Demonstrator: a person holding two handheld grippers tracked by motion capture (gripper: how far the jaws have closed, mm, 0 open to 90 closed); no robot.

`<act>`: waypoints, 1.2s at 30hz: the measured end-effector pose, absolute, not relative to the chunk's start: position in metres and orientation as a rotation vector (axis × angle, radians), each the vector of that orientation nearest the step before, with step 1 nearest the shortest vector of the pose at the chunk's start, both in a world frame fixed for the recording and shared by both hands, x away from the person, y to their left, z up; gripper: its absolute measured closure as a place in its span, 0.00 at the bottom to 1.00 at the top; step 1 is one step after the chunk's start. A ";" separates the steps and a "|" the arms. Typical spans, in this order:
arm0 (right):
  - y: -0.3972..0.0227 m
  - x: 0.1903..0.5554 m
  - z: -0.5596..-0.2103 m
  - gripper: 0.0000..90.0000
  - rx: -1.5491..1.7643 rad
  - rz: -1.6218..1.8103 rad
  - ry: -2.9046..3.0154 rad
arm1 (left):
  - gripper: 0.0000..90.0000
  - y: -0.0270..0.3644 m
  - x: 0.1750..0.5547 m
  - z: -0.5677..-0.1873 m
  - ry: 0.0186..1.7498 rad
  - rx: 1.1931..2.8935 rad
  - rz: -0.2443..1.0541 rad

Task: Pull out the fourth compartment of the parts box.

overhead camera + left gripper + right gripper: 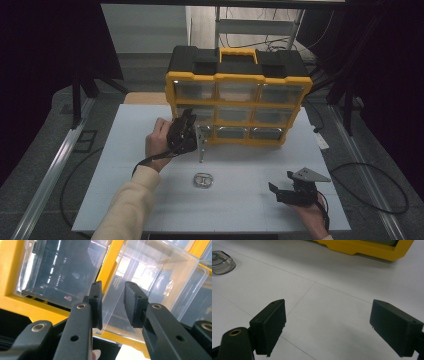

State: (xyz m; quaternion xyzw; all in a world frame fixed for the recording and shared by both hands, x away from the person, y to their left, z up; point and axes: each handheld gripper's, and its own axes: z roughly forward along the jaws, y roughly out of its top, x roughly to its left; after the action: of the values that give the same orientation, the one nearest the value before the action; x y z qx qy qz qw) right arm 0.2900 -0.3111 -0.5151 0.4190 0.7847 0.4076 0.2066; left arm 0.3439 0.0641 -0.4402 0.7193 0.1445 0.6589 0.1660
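A yellow and black drawer cabinet [239,79] stands at the back of the white table [125,150]. Its bottom-left clear drawer [202,144] is pulled out toward me. My left gripper [192,125] is at that drawer. In the left gripper view the jaws [113,305] stand narrow around the front of the clear drawer [150,277], seemingly gripping its see-through edge. My right gripper [281,182] rests low near the table's front right, its jaws [328,325] wide open with bare table between them. A small round clear container [203,180] lies on the table between the two hands.
The cabinet's yellow frame [15,305] and other clear drawers sit close behind the left jaws. Its yellow base [362,247] and the small round clear container [222,262] lie beyond the right jaws. Dark floor, rails and cables surround the table.
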 end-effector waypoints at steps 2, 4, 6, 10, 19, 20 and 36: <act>-0.311 0.290 -0.515 0.16 1.169 1.137 2.185 | 0.77 0.064 0.344 -0.440 0.412 2.047 1.877; -0.312 0.290 -0.515 0.16 1.175 1.141 2.184 | 0.77 0.064 0.343 -0.441 0.413 2.045 1.876; -0.312 0.290 -0.515 0.16 1.175 1.141 2.182 | 0.77 0.064 0.342 -0.441 0.412 2.046 1.877; -0.311 0.290 -0.515 0.16 1.173 1.141 2.180 | 0.77 0.064 0.340 -0.441 0.413 2.043 1.875; -0.311 0.291 -0.515 0.16 1.174 1.140 2.181 | 0.77 0.064 0.338 -0.441 0.411 2.048 1.874; -0.311 0.291 -0.515 0.16 1.175 1.141 2.179 | 0.77 0.064 0.337 -0.440 0.412 2.049 1.873; -0.311 0.291 -0.515 0.16 1.175 1.142 2.178 | 0.77 0.064 0.333 -0.440 0.402 2.056 1.873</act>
State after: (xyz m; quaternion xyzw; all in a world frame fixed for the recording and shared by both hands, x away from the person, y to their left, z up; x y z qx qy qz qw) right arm 0.2906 -0.3113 -0.5151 0.4219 0.7818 0.4100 0.2064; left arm 0.3327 0.0644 -0.4402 0.7216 0.1411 0.6574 0.1650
